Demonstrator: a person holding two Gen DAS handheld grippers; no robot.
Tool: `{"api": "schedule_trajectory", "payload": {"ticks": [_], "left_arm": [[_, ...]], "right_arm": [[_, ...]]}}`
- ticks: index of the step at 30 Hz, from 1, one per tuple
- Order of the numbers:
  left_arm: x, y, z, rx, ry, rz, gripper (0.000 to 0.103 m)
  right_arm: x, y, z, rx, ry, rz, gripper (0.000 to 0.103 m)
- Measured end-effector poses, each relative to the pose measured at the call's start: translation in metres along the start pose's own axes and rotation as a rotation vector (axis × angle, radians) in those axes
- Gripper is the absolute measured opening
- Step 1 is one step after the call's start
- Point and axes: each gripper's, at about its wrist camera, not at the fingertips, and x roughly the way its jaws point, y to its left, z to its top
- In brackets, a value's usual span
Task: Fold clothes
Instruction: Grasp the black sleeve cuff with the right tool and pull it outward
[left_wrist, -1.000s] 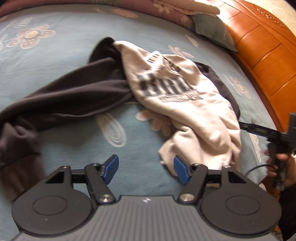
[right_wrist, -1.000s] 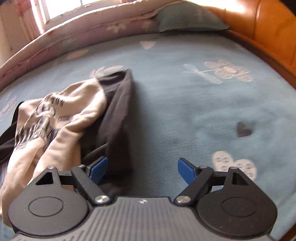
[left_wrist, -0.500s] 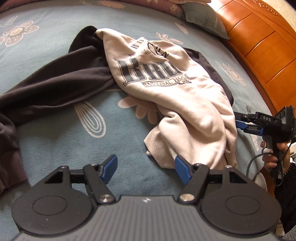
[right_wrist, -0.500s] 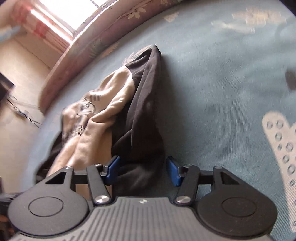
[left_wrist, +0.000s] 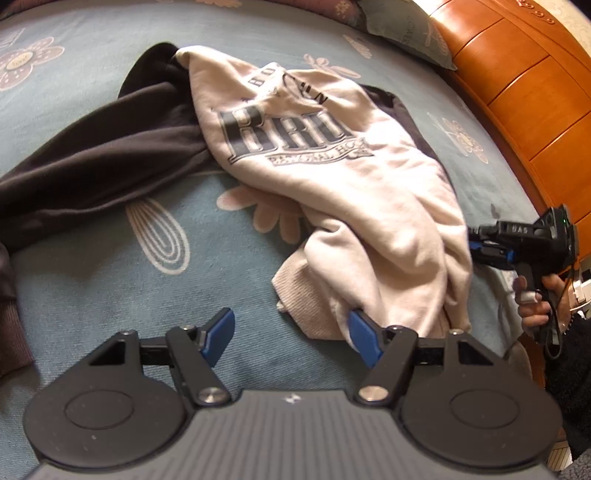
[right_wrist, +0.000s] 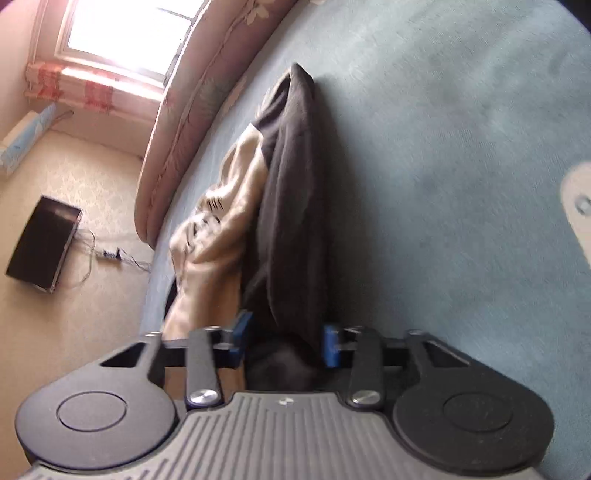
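Where the blue bedspread (left_wrist: 110, 280) stretches across the bed, its pale flower prints show through a fine woven texture, and a glossy orange wooden headboard (left_wrist: 524, 96) curves along the right of the left wrist view with a blue-grey pillow (left_wrist: 406, 29) against it. Only the right wrist view shows the room: a bright window (right_wrist: 125, 29), a cream patterned floor (right_wrist: 74, 192), a black box (right_wrist: 42, 243) with trailing cables, and the bed's pink padded edge (right_wrist: 192, 110).

Near the middle of the bed lies a crumpled cream sweatshirt (left_wrist: 332, 166), soft and fleecy, printed with dark block lettering that is legible only in the left wrist view. It is heaped over a dark charcoal garment (left_wrist: 103, 166) whose long folds spread left.

Low over the bedspread, the left hand-held gripper (left_wrist: 291, 338) has its blue pads spread, the right pad just touching the sweatshirt's ribbed hem, nothing between them. At the sweatshirt's right edge, gripped by a person's hand (left_wrist: 535, 295), the right hand-held gripper (right_wrist: 286, 343) is closing, its pads pinching a thick fold of the dark garment.
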Motion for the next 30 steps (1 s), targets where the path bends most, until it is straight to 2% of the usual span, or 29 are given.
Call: {"api": "schedule_trajectory", "payload": {"ticks": [1,3,4,11,15,19,21,23,24,25,26,27,28,30], "left_arm": [[0.002,0.0,0.0,-0.003,0.003,0.0,0.068],[0.002,-0.002,0.001,-0.002,0.002,-0.001,0.068],[0.001,-0.003,0.001,0.003,0.0,-0.002,0.068],[-0.003,-0.005,0.003,0.011,-0.008,0.002,0.068],[-0.006,-0.002,0.002,0.01,-0.013,0.004,0.068],[-0.006,0.001,0.002,0.002,-0.016,0.003,0.068],[-0.006,0.002,0.003,-0.004,-0.02,-0.002,0.068],[-0.005,0.002,0.003,-0.005,-0.02,-0.007,0.068],[-0.004,0.002,0.003,-0.004,-0.019,-0.008,0.068],[-0.003,0.002,0.004,-0.004,-0.017,-0.007,0.068],[-0.003,0.001,0.004,-0.003,-0.015,-0.007,0.068],[-0.002,0.001,0.004,-0.002,-0.014,-0.008,0.068],[-0.002,0.001,0.004,-0.002,-0.013,-0.009,0.068],[-0.002,0.0,0.003,-0.001,-0.01,-0.01,0.068]], "right_arm": [[0.0,-0.006,-0.001,0.031,0.003,-0.006,0.0],[0.002,-0.018,0.004,0.117,0.019,0.024,0.0],[0.004,-0.015,0.005,0.112,0.022,0.012,0.0],[0.005,0.023,0.008,-0.027,0.016,-0.154,0.0],[-0.012,0.043,0.02,-0.107,-0.053,-0.301,0.003],[-0.047,0.045,0.042,-0.167,-0.147,-0.472,0.001],[-0.066,0.038,0.054,-0.138,-0.152,-0.436,0.001],[-0.071,0.036,0.058,-0.125,-0.136,-0.378,0.006],[-0.066,0.035,0.055,-0.125,-0.118,-0.353,0.014],[-0.061,0.033,0.051,-0.125,-0.096,-0.324,0.029],[-0.055,0.032,0.046,-0.126,-0.074,-0.296,0.037],[-0.05,0.03,0.042,-0.126,-0.052,-0.268,0.053],[-0.045,0.026,0.036,-0.108,-0.033,-0.232,0.061],[-0.035,0.014,0.022,-0.055,-0.01,-0.174,0.061]]}}
